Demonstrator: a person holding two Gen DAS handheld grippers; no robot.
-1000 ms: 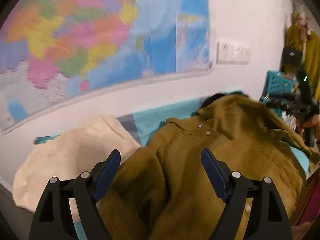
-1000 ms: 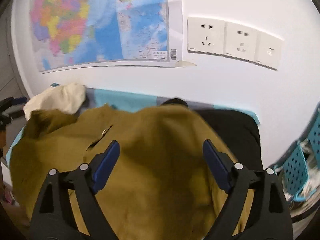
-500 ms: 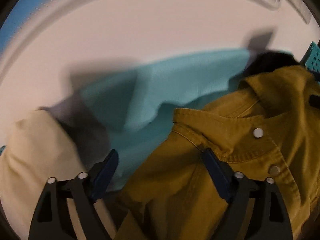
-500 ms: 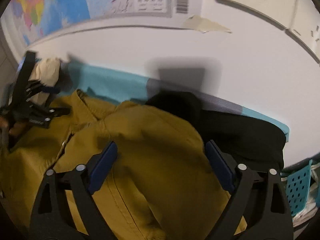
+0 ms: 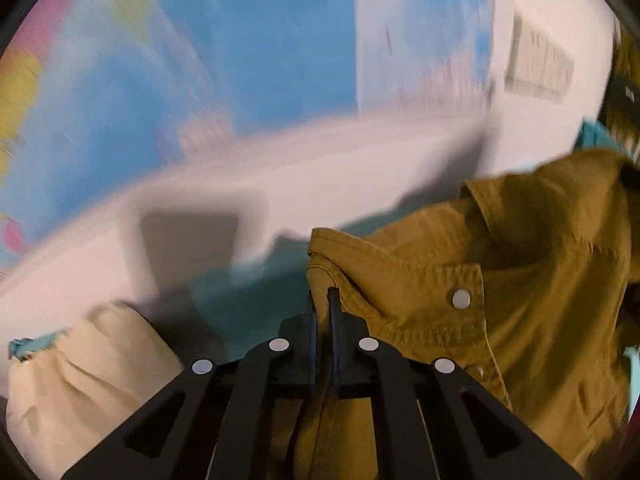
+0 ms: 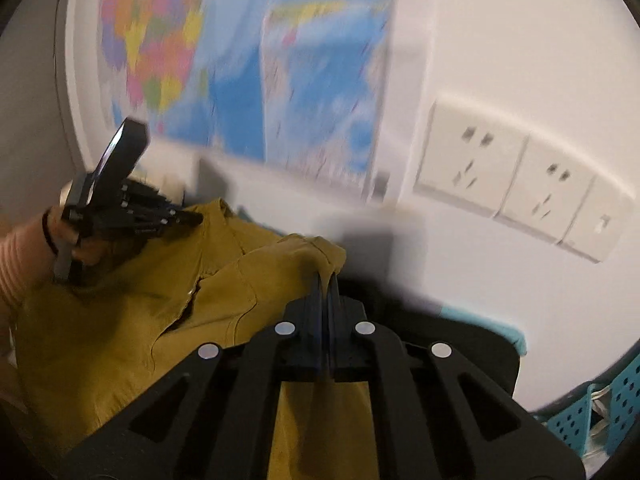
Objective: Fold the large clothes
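Holding nothing discernible — teal perforated basket [image 6: 576,424], contents blurred, mustard jacket [image 6: 120,320] beside.

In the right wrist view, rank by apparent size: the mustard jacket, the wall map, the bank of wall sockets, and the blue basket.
1. mustard jacket and wall map: too alike to separate
2. wall sockets
3. blue basket, cut off by the frame edge

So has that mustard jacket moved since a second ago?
Yes. The mustard jacket, pinched by both grippers, has risen toward the wall sockets.
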